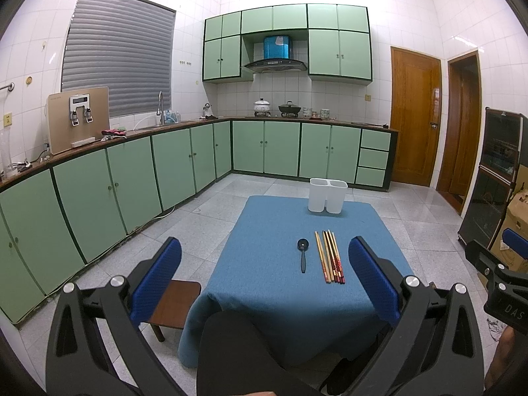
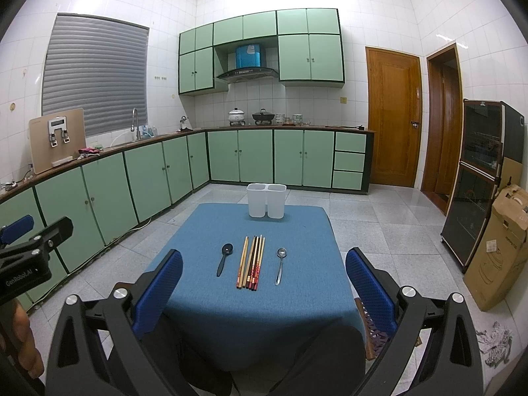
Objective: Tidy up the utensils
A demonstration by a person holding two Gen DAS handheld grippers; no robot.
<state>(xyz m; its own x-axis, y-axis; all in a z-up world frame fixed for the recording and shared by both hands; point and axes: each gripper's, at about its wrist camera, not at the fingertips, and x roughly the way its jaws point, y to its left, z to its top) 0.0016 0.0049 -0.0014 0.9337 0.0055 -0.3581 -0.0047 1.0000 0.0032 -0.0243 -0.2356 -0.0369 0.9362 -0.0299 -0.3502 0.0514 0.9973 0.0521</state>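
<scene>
A small table with a blue cloth (image 1: 283, 297) (image 2: 260, 316) stands in front of me. On it lie a black spoon (image 1: 302, 254) (image 2: 224, 258), a row of several chopsticks (image 1: 330, 256) (image 2: 251, 261) and a metal spoon (image 2: 280, 264), which my finger hides in the left wrist view. A white two-compartment holder (image 1: 327, 195) (image 2: 266, 200) stands upright at the far edge. My left gripper (image 1: 264, 280) and right gripper (image 2: 264, 283) are both open and empty, held above the near edge of the table.
Green kitchen cabinets (image 2: 148, 178) run along the left and back walls. A wooden stool (image 1: 175, 303) stands left of the table. A dark cabinet (image 2: 478, 178) and a cardboard box (image 2: 498, 247) stand at the right. Grey tiled floor (image 1: 204, 221) surrounds the table.
</scene>
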